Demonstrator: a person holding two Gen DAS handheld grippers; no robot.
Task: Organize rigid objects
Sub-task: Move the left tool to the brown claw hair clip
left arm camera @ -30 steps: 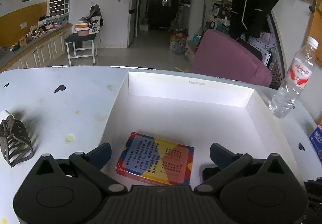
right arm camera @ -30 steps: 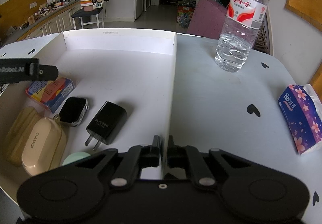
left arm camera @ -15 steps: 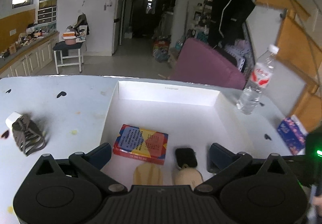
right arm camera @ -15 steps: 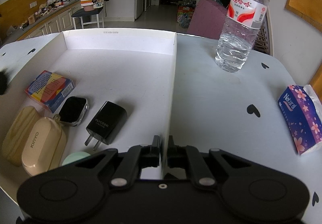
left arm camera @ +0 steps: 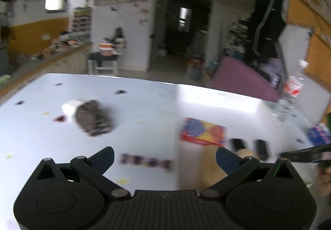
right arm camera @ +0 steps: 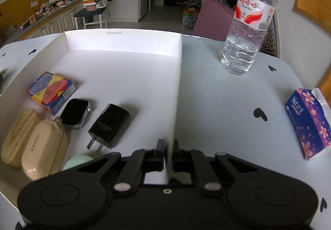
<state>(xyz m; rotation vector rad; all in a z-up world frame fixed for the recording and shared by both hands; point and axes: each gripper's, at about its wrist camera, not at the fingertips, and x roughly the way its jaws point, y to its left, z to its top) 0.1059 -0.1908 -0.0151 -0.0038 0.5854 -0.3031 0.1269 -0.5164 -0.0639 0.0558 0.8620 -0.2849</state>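
Right tool (right arm camera: 168, 154) clenched on the near end of the white box's right wall (right arm camera: 175, 106), one pad on each face of the thin card. Left tool (left arm camera: 164, 158) released, jaws spread wide with nothing between them, hovering over the desk (left arm camera: 41, 137) just left of the box; whole left view smeared with blur.

Nearest inside the box, at the near left: a mint-green round thing (right arm camera: 77, 162), half hidden behind the right tool. Beside it a beige KINYO case (right arm camera: 44, 147), touching a pale wooden case (right arm camera: 19, 137) on its left. Just beyond: a black charger plug (right arm camera: 109, 127), prongs pointing toward the camera, and a smartwatch (right arm camera: 75, 113) lying face up, close to the left of the plug. Farther back, near the left wall, a colourful card box (right arm camera: 50, 92), lying flat. Rest of the box floor bare up to the far wall.

Outside the box on the right: a purple tissue pack (right arm camera: 308, 122) near the desk edge, and farther off a clear water bottle (right arm camera: 249, 23) standing upright.

On the left side of the desk, in the left view: a row of small dark marks (left arm camera: 145, 162) just past the left tool, too blurred to identify; farther on, a brown slatted object (left arm camera: 93, 118) next to something white, well apart from the box.
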